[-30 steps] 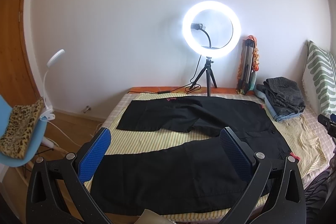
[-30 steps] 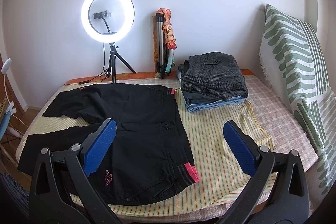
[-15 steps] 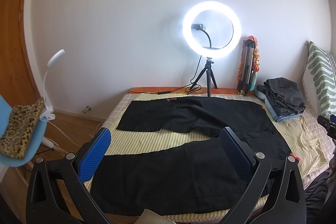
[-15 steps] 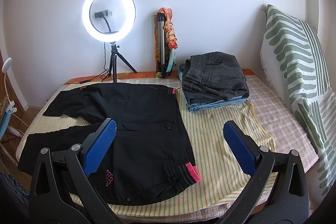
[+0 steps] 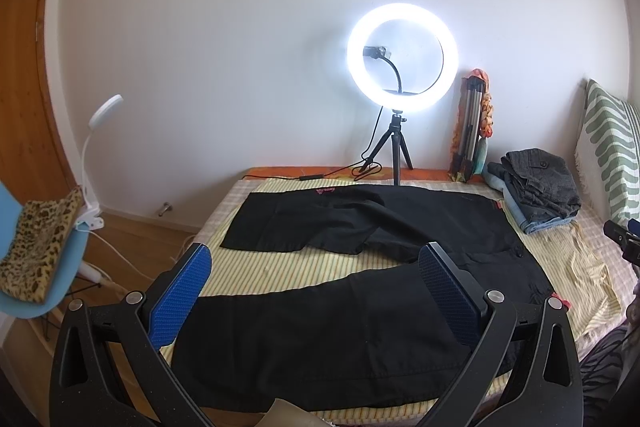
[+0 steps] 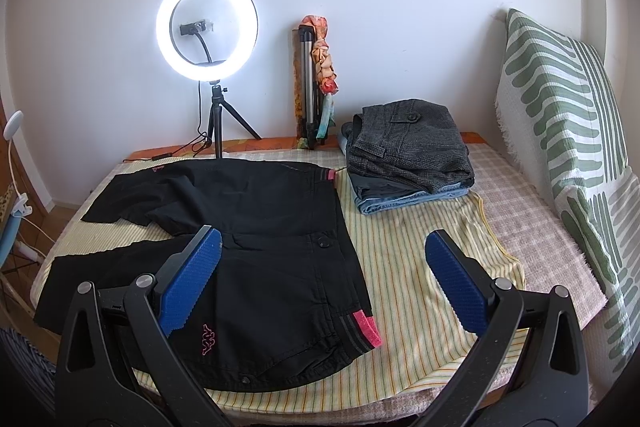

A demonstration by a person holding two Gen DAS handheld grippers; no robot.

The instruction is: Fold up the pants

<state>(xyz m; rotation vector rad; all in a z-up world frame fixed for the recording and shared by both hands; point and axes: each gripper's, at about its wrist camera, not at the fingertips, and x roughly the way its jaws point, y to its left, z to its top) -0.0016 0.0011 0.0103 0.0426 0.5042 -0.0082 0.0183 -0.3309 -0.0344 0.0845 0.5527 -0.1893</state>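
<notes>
Black pants (image 5: 332, 323) lie spread flat on the striped bed cover, legs apart and pointing left, waistband with pink trim at the right (image 6: 366, 331). My left gripper (image 5: 316, 291) is open and empty, held above the near leg. My right gripper (image 6: 324, 279) is open and empty, above the waist end of the pants (image 6: 256, 267). Neither touches the cloth. The tip of the right gripper shows at the right edge of the left wrist view (image 5: 624, 239).
A lit ring light on a tripod (image 5: 401, 55) stands at the back by the wall, beside a folded tripod (image 6: 310, 87). A stack of folded pants (image 6: 404, 157) lies at the back right. A green-striped pillow (image 6: 568, 131) leans at the right. A blue chair (image 5: 44, 259) stands left of the bed.
Both grippers have drifted very slightly; the scene looks almost the same. The pants have not moved.
</notes>
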